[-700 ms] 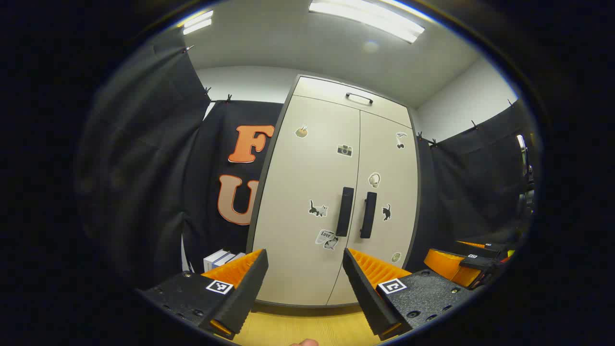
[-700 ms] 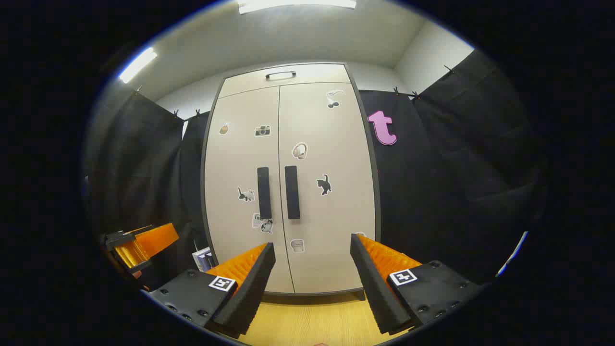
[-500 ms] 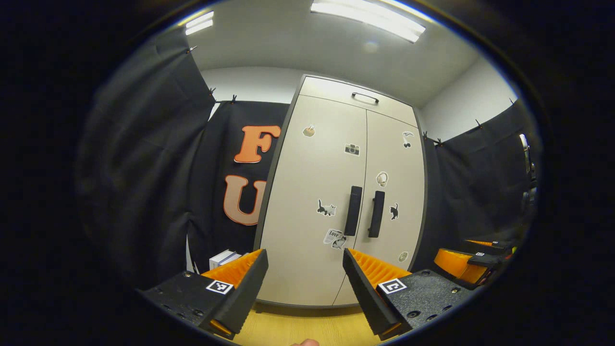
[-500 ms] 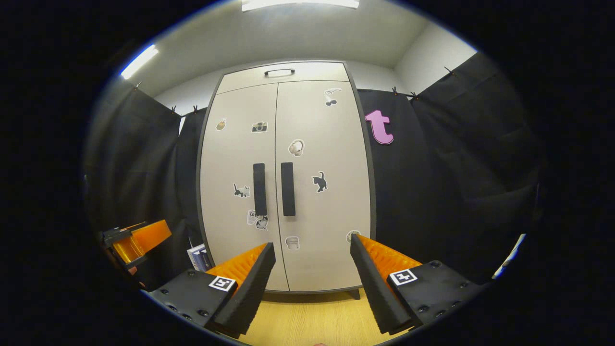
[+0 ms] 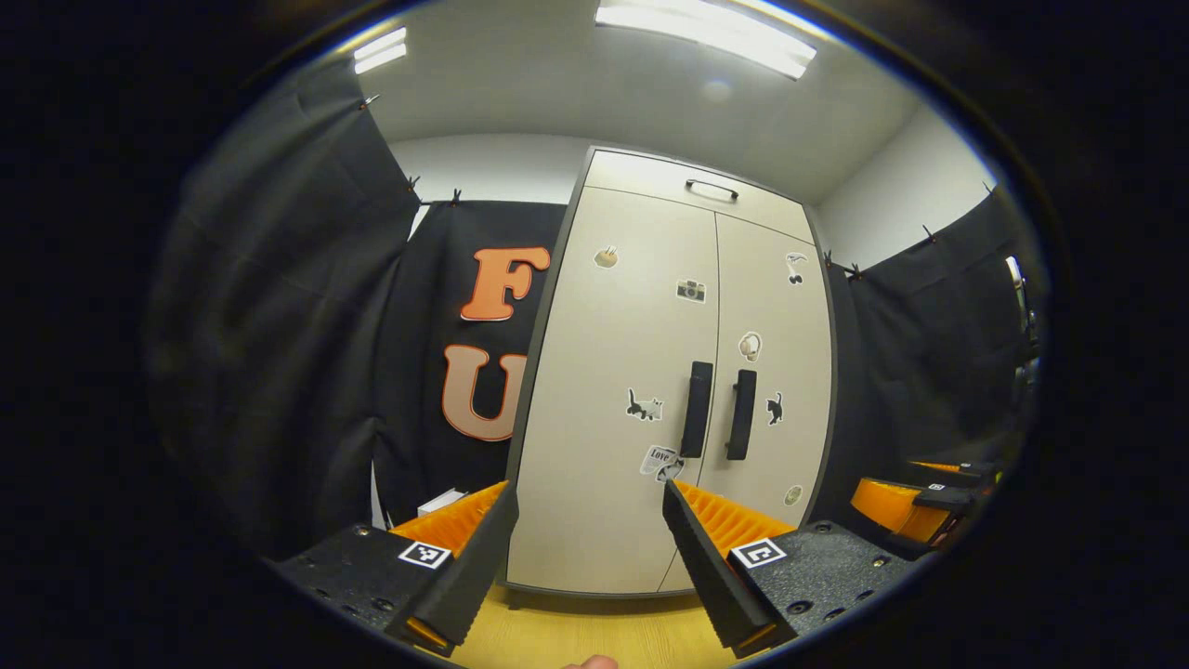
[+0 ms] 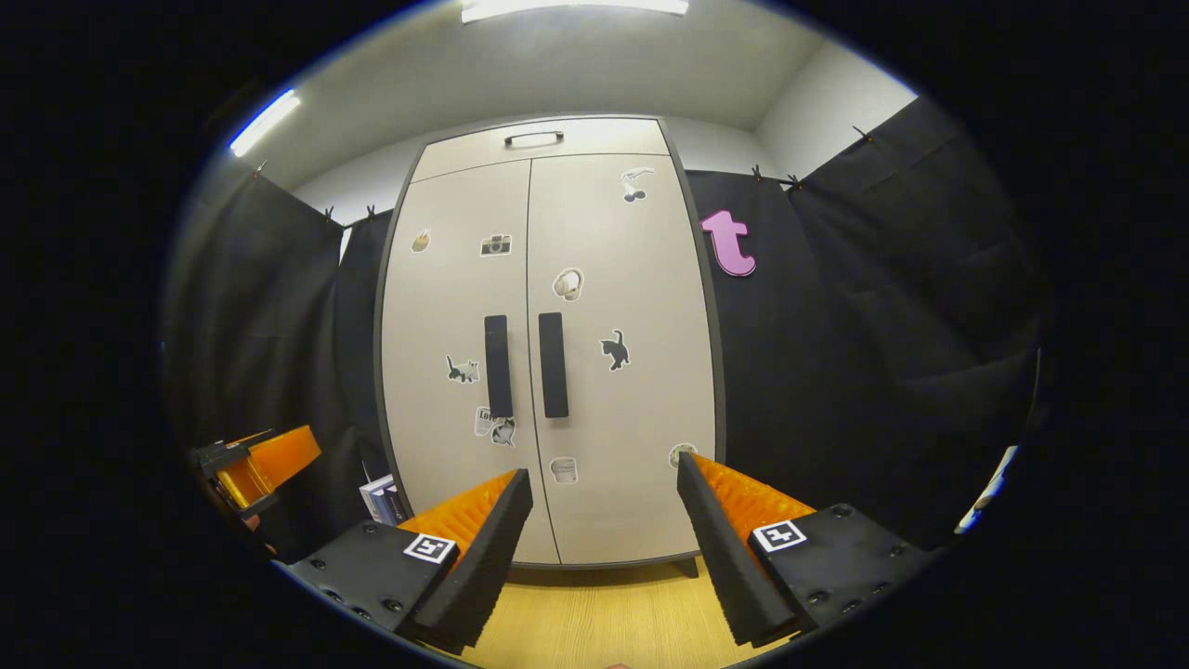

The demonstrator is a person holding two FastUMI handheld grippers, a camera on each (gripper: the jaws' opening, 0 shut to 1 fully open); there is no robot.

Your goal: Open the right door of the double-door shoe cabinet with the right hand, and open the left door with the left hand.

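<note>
The beige double-door shoe cabinet (image 6: pixel 548 353) stands ahead with both doors shut and small stickers on them. Two black vertical handles sit side by side at the middle seam: the left handle (image 6: pixel 498 365) and the right handle (image 6: pixel 553 364). In the left gripper view the same cabinet (image 5: pixel 669 372) stands right of centre, with its left handle (image 5: pixel 696 409) and right handle (image 5: pixel 740 414). My left gripper (image 5: pixel 590 548) is open and empty, well short of the doors. My right gripper (image 6: pixel 604 534) is open and empty too, below the handles. The right gripper (image 5: pixel 915 506) also shows far right in the left gripper view.
Black cloth walls flank the cabinet on both sides. A top drawer with a handle (image 6: pixel 533 138) sits above the doors. Some books (image 6: pixel 383 497) lie on the floor left of the cabinet. A light wooden floor (image 6: pixel 604 613) runs between me and the cabinet.
In the left gripper view the cabinet has slid to the right. In the right gripper view the cabinet has shifted slightly left and up. Both grippers stay open.
</note>
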